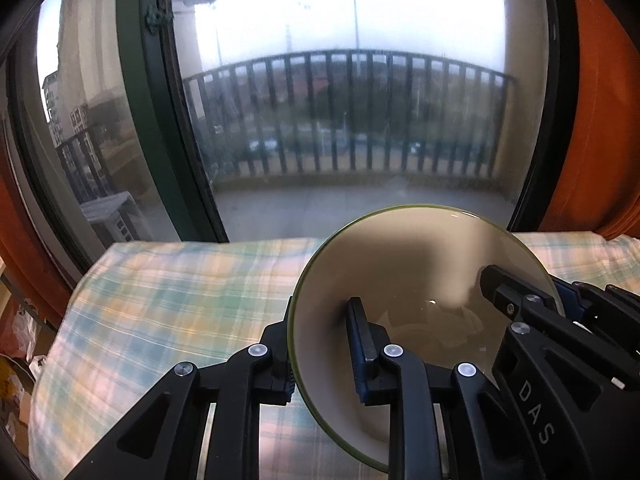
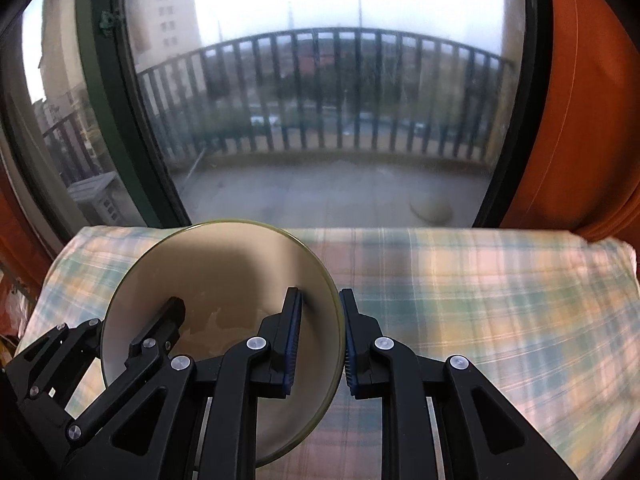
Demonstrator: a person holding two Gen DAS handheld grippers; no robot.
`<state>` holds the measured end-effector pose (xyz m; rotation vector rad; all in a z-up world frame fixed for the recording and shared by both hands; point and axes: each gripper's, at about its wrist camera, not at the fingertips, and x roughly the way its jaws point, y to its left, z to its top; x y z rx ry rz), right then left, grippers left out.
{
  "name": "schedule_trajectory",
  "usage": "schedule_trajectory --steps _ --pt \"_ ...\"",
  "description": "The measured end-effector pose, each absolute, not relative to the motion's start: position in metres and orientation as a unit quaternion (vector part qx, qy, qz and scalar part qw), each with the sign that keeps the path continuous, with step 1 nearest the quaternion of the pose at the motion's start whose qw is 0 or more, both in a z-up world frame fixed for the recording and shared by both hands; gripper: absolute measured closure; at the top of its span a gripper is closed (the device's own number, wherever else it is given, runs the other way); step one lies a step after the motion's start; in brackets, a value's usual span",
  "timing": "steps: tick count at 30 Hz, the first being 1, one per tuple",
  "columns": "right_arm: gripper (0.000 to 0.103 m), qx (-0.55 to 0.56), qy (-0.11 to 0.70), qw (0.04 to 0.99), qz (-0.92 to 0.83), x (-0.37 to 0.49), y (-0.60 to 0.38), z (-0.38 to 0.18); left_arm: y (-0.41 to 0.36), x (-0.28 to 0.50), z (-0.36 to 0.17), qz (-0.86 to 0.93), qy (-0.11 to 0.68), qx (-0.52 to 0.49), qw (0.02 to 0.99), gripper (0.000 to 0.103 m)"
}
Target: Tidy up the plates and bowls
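Both tools (image 1: 326, 350) (image 2: 320, 344) pinch bowl (image 2: 224, 280); balcony lump (image 2: 432, 206), perhaps stone.

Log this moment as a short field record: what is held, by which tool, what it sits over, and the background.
held item: cream bowl with green rim
left tool: shut on the bowl's left rim, one finger inside, one outside
right tool: shut on the bowl's right rim, likewise
bowl pose: tilted, opening toward the cameras
below: plaid cloth
background: window, balcony railing, orange curtain
other dishes: none in view
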<state>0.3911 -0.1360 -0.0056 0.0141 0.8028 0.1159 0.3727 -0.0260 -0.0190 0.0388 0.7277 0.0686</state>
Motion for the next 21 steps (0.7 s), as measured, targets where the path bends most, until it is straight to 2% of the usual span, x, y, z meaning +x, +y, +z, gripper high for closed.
schedule_trajectory --steps 11,21 --pt "0.081 0.001 0.352 0.934 0.063 0.341 -0.137 0.049 -0.017 0.322 0.025 0.038 0.319 0.019 0.947 0.083" --pt "0.081 0.002 0.332 0.941 0.06 0.283 -0.144 0.069 -0.018 0.264 0.04 0.03 0.302 0.019 0.953 0.083"
